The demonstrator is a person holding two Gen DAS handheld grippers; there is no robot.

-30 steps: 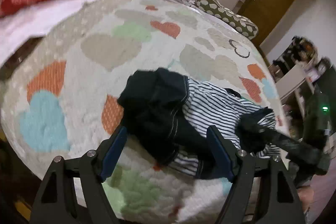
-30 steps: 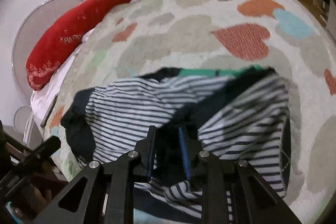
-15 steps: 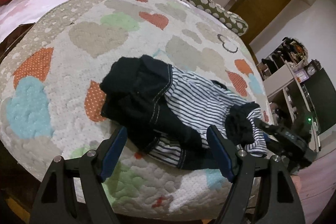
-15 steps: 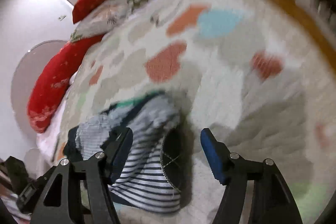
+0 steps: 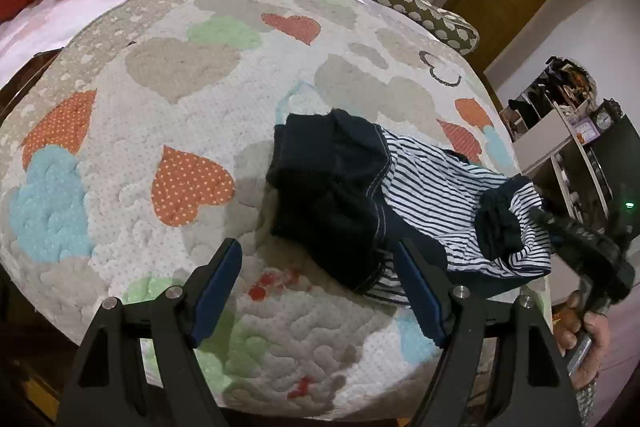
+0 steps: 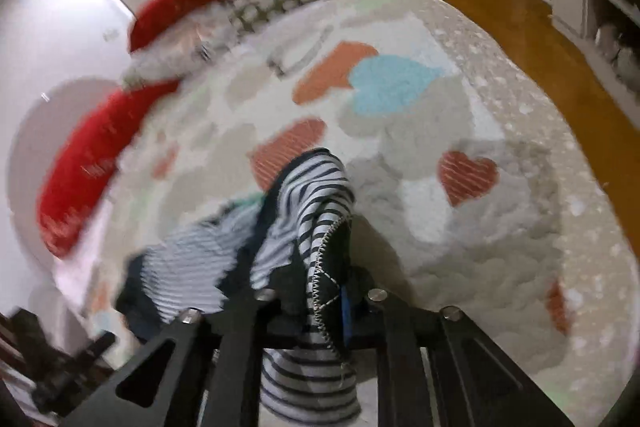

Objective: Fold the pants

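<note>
The striped pants point(image 5: 424, 203) lie crumpled near the quilt's point(image 5: 168, 99) right edge, soft and limp. The right gripper point(image 6: 320, 303) is clamped on a hem; the left gripper point(image 5: 320, 287) gapes wide, empty. I'd pinch the dark waistband.

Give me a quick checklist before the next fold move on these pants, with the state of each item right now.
1. Right gripper shut on pants: ok, striped cloth sits between its fingers.
2. Left gripper open: ok, nothing in it.
3. Left gripper over a hold point: not ok, only its right finger overlaps the dark edge.
4. Pants flat: not ok, bunched, dark part heaped.
5. Pants fully on quilt: cannot tell, near end is at the edge.
6. Bare quilt beyond pants: ok.
</note>
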